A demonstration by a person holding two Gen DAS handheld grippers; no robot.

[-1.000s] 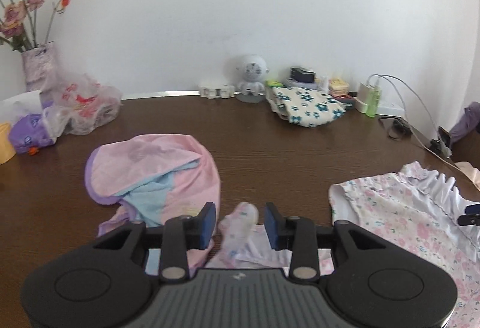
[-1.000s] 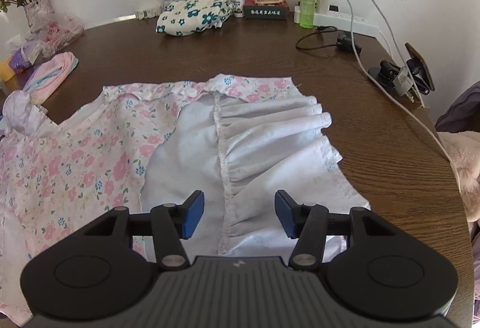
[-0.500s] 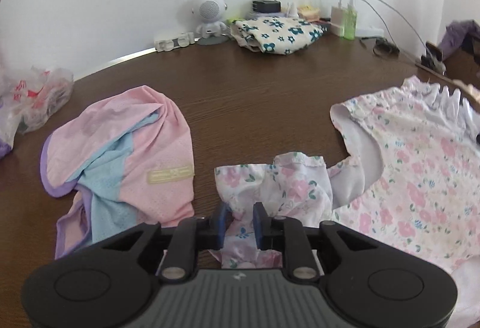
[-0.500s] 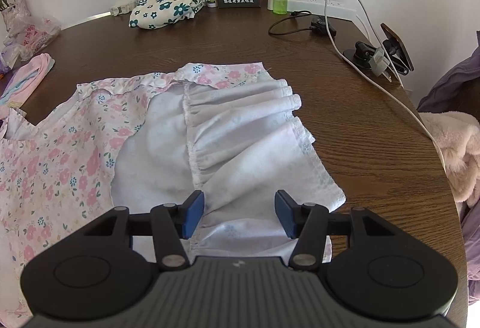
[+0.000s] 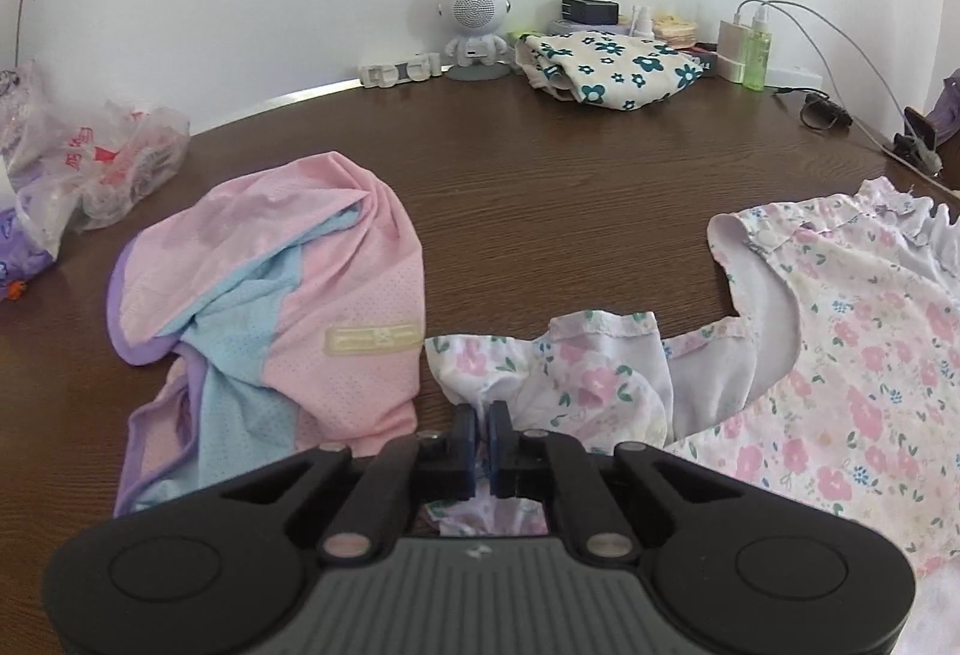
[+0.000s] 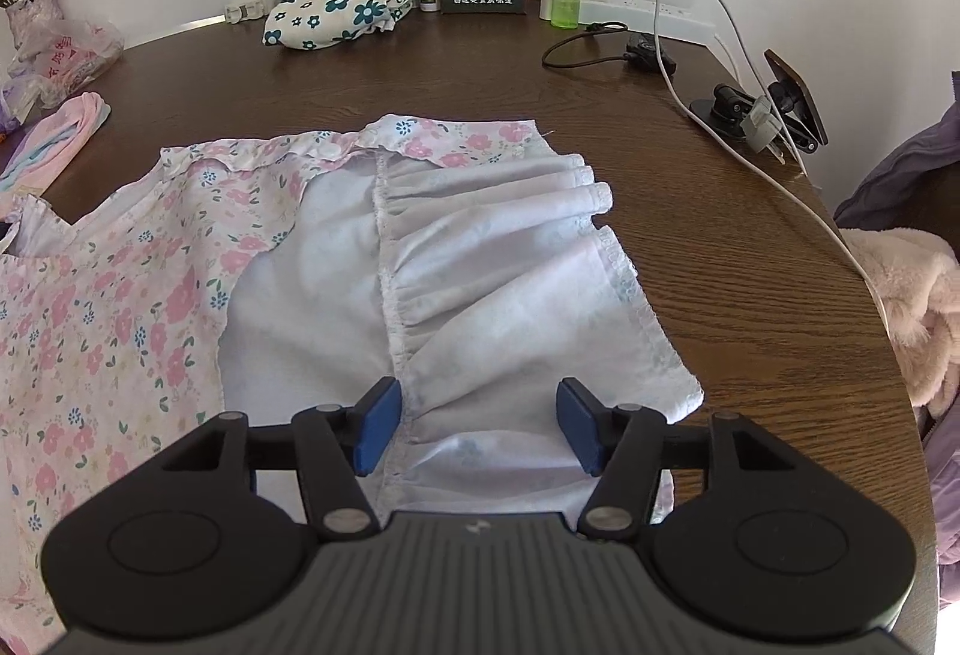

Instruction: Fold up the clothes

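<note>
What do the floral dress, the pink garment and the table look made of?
Floral dress: thin woven cloth, likely cotton; matte, gathers into soft pleats, white lining. Pink garment: looks like synthetic mesh knit; tiny holes show in the blue panel. Table: dark wood or wood-look veneer; visible grain, slight sheen.

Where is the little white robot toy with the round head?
In the left wrist view the small white round-headed robot figure stands at the back of the brown wooden table against the wall, just left of the folded cream cloth with dark teal flowers.
</note>
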